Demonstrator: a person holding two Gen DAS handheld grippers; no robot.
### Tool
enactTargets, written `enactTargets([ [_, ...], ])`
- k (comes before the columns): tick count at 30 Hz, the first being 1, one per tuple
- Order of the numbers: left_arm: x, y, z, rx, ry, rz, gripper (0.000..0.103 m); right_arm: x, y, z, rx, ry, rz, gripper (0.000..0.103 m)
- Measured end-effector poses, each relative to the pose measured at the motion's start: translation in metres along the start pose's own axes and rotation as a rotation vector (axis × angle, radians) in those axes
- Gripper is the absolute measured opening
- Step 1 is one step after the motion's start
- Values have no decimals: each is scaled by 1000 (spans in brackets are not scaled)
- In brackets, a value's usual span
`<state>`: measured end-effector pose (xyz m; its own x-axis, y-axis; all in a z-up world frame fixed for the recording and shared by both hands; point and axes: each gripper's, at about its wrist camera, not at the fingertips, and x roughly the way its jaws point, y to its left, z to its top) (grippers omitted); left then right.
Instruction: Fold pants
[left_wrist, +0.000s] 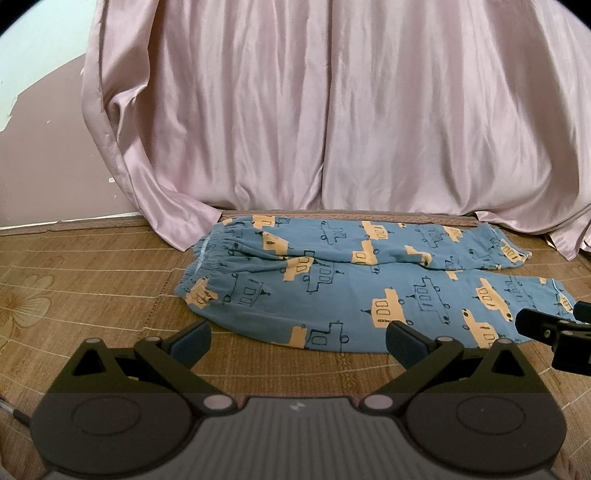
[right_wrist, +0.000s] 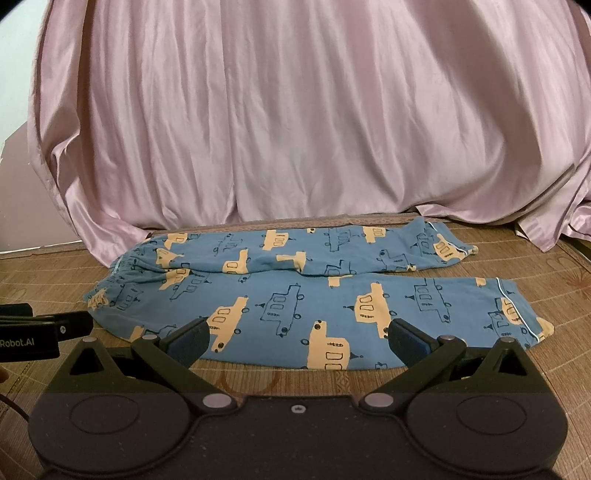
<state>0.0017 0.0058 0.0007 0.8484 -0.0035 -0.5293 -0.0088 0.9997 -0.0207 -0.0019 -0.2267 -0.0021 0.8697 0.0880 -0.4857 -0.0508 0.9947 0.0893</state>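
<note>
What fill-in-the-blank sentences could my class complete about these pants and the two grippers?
1. The blue pants lie flat with their waistband toward the ____ side.
2. The left gripper has its jaws ____.
3. Behind the pants hangs a ____ curtain.
4. The right gripper holds ____.

Missing words: left; open; pink; nothing

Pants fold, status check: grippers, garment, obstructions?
Left gripper open, right gripper open, both empty. Pants flat, unfolded, waistband left. Pink curtain behind, nothing blocking.
</note>
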Motion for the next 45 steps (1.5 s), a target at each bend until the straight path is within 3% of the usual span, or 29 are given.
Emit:
enactTargets([
  [21,0,1,-1,-1,5,5,103,2,-1,0,12,14,0,102],
  [29,12,6,3,-28,136,8,103,10,0,3,-29,62,28,102],
  [33,20,14,31,-8,190,-4,103,23,2,40,-155,93,136,102],
  [36,34,26,70,45,158,-9,103,38,-7,87,-275,78,211,102],
  [41,68,50,129,107,90,67,103,76,-11,160,-457,73,300,102],
  [45,102,68,170,136,71,44,103,133,1,198,-670,203,417,102],
])
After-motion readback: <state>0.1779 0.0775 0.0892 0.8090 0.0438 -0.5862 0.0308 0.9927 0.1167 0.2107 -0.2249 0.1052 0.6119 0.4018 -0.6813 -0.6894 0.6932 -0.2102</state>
